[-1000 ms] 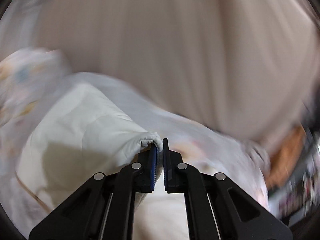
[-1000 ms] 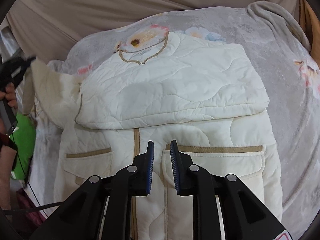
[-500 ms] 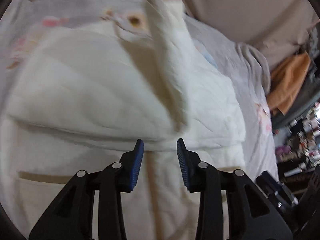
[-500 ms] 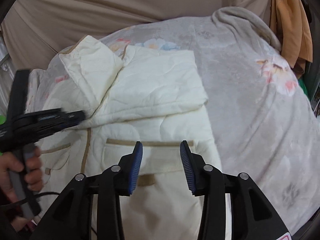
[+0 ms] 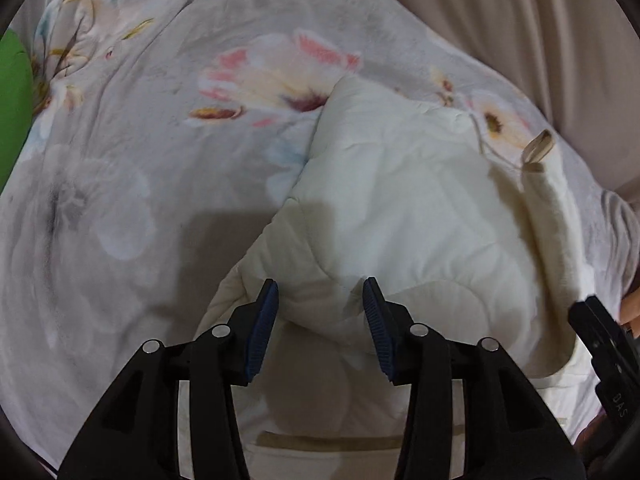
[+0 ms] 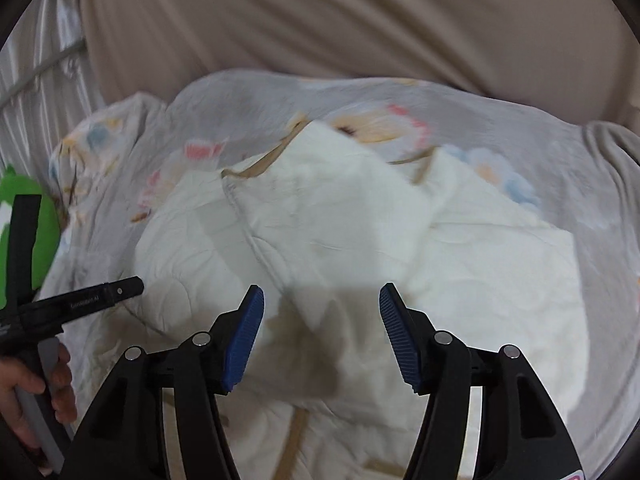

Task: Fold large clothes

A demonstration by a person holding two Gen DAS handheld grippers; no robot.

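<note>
Sleeves in, hem fold next

Our left gripper (image 5: 318, 320) and right gripper (image 6: 322, 340) hang released over the jacket (image 5: 400, 208) mid-blanket (image 5: 120, 200); we should probably pinch both hem corners evenly.

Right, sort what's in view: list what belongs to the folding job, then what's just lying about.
Part of the job:
cream quilted jacket
left hand-held gripper, open
right hand-held gripper, open

Just lying about:
floral blanket under the jacket
beige curtain
green object at the blanket's edge
</note>
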